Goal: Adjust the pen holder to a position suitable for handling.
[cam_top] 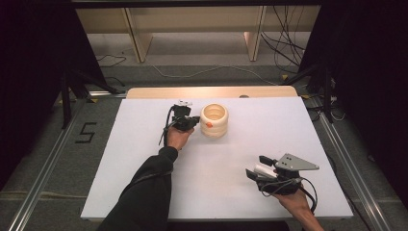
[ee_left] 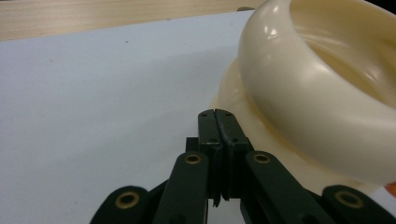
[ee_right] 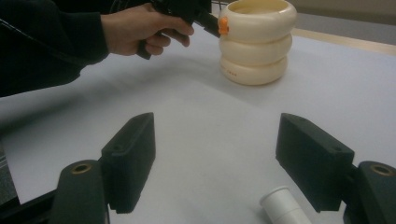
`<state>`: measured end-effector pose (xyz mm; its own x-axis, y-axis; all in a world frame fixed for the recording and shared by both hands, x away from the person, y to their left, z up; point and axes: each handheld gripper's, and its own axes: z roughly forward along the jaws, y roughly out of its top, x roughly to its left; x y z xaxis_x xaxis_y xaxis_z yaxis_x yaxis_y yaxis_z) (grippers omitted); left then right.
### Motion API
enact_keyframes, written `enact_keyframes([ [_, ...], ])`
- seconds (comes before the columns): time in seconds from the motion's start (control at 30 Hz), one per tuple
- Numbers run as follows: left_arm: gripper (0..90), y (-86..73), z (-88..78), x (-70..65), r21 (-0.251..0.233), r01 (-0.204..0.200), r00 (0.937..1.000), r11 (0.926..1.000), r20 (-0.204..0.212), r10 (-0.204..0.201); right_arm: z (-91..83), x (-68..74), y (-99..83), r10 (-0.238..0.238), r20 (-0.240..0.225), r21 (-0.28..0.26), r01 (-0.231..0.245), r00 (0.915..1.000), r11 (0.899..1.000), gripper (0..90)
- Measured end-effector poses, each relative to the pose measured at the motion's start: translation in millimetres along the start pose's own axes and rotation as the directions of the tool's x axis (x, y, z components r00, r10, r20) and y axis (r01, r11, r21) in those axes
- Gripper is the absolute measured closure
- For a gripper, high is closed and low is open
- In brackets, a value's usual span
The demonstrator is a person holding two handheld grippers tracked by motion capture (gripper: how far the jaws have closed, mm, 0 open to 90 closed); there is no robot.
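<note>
The left gripper [cam_top: 191, 121] sits just beside the stack of cream rings [cam_top: 213, 120], on its left flank, jaws pressed together with nothing between them in the left gripper view. Its tip looks to rest against or very near the stack's side; contact cannot be confirmed. A small orange piece [ee_right: 223, 25] shows at the stack's side next to the gripper's nose; whether it belongs to the gripper or the rings I cannot tell. The stack, three rings high and hollow, stands upright toward the far middle of the white table [cam_top: 144, 168], short of the wooden strip [cam_top: 159, 92] along the back edge. The right gripper [cam_top: 257, 173] waits low near the front right, well apart from the stack, jaws spread wide and empty, probably parked clear while the left works. A small white cup [ee_right: 282, 206] lies just beside its right jaw. Open table lies all round the stack; the near half is bare, room for either hand to come in.
</note>
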<state>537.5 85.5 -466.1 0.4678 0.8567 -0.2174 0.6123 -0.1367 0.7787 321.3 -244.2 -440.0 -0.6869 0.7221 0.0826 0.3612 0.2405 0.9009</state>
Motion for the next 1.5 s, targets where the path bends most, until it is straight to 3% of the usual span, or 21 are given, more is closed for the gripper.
enact_keyframes([
  [0.1,79.6,-2.6,-14.2,7.5,-0.022,0.014,0.9999,0.9997,0.009,-0.014,-0.1,-1.1,-0.2,0.001,0.002,-0.002,-0.001,1.0000,1.000,29.4],
  [0.23,66.5,-7.3,-37.8,13.4,-0.009,0.012,0.9990,0.9999,0.043,-0.011,0.8,-1.1,0.1,0.000,0.002,-0.004,0.000,1.0000,1.000,29.3],
  [0.3,53.0,-10.9,-48.4,10.0,0.004,-0.016,0.9995,0.9999,0.027,0.016,1.3,-0.1,0.4,0.003,0.004,0.002,-0.003,1.0000,1.000,29.3],
  [0.4,48.8,-18.4,-63.4,2.3,0.014,-0.043,0.9977,0.9990,0.053,0.042,1.3,0.4,0.6,-0.001,0.008,0.006,0.001,1.0000,1.000,29.4],
  [0.47,41.0,-19.4,-72.9,-3.7,0.010,-0.058,0.9964,0.9983,0.063,0.057,1.5,0.4,0.5,0.002,0.008,0.007,-0.002,1.0000,1.000,29.3],
  [0.7,33.8,-25.3,-106.1,-21.6,-0.040,-0.091,0.9848,0.9951,0.145,0.096,1.0,-1.2,0.3,0.007,0.011,0.003,-0.007,0.9999,1.000,29.4],
  [0.83,30.4,-34.5,-120.1,-27.4,-0.035,-0.121,0.9757,0.9920,0.179,0.126,0.5,-1.7,0.2,0.006,0.014,0.005,-0.006,0.9999,1.000,29.3],
  [1.07,24.0,-51.1,-139.2,-29.9,-0.041,-0.148,0.9670,0.9882,0.204,0.153,1.4,-3.2,-0.6,0.006,0.012,0.010,-0.006,0.9999,1.000,29.3],
  [1.2,23.1,-60.5,-150.3,-29.4,-0.070,-0.140,0.9667,0.9877,0.206,0.152,0.8,-3.8,-0.9,0.014,0.014,0.009,-0.014,0.9998,1.000,29.3],
  [1.33,22.5,-68.2,-161.0,-30.0,-0.112,-0.146,0.9637,0.9830,0.209,0.166,1.3,-4.4,-1.5,0.019,0.010,0.010,-0.019,0.9998,1.000,29.3],
  [1.5,21.7,-78.2,-167.3,-34.9,-0.122,-0.175,0.9559,0.9770,0.217,0.198,0.6,-5.2,-2.9,0.023,0.011,0.012,-0.023,0.9997,1.000,29.3],
])
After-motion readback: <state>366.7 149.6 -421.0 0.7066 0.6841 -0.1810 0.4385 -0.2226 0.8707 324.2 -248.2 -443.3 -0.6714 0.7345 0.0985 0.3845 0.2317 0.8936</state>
